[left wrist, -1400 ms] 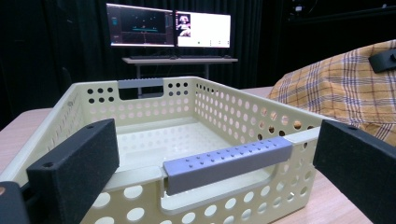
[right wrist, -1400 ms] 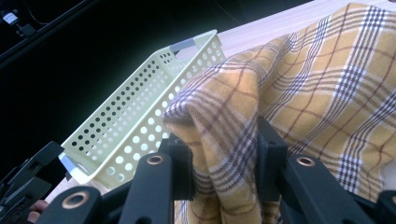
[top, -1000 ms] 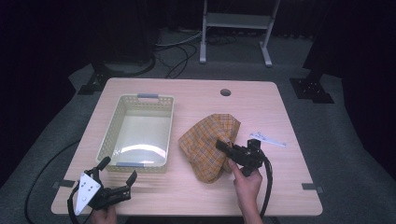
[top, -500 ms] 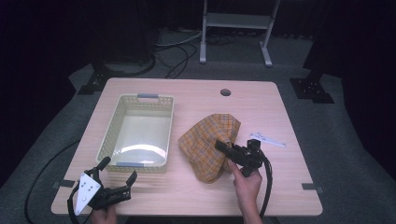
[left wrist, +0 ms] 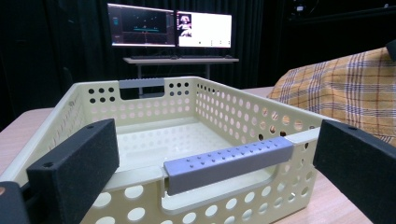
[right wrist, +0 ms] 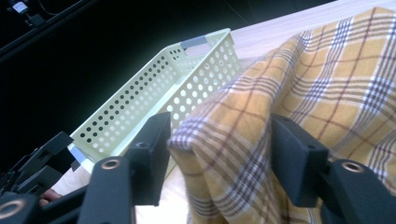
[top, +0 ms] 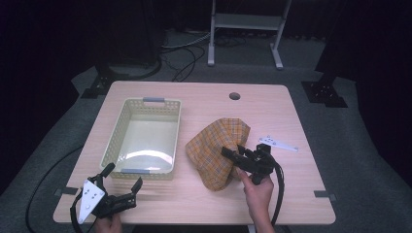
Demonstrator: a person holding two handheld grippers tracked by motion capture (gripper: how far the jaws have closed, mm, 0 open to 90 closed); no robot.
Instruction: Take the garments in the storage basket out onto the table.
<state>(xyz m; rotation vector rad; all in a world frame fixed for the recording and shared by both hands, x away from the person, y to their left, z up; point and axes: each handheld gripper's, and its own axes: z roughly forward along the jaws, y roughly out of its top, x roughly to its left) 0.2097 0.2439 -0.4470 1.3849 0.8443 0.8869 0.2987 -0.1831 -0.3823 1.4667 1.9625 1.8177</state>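
Note:
A yellow plaid cloth [top: 216, 145] lies bunched on the wooden table [top: 204, 97], right of a pale green perforated basket [top: 121, 121]. My right gripper [top: 233, 155] reaches into the cloth's near right edge. In the right gripper view a raised fold of the cloth [right wrist: 327, 79] sits between the jaws of that gripper [right wrist: 222, 154], which have just been opening; the pads [right wrist: 299, 163] stand beside the fold without pinching it. My left gripper [top: 123, 176] rests open at the front left, facing the basket's grey handle [left wrist: 229, 161] with nothing between the jaws.
A small white flat part [top: 278, 143] lies right of the cloth. A round hole [top: 234, 96] sits near the table's far edge. A metal stand [top: 245, 22] and cables are on the floor behind. Monitors [left wrist: 170, 25] glow beyond the basket [left wrist: 224, 109].
The right gripper's jaws stand slightly wider around the cloth fold than before. The left gripper, basket and cloth have stayed where they were.

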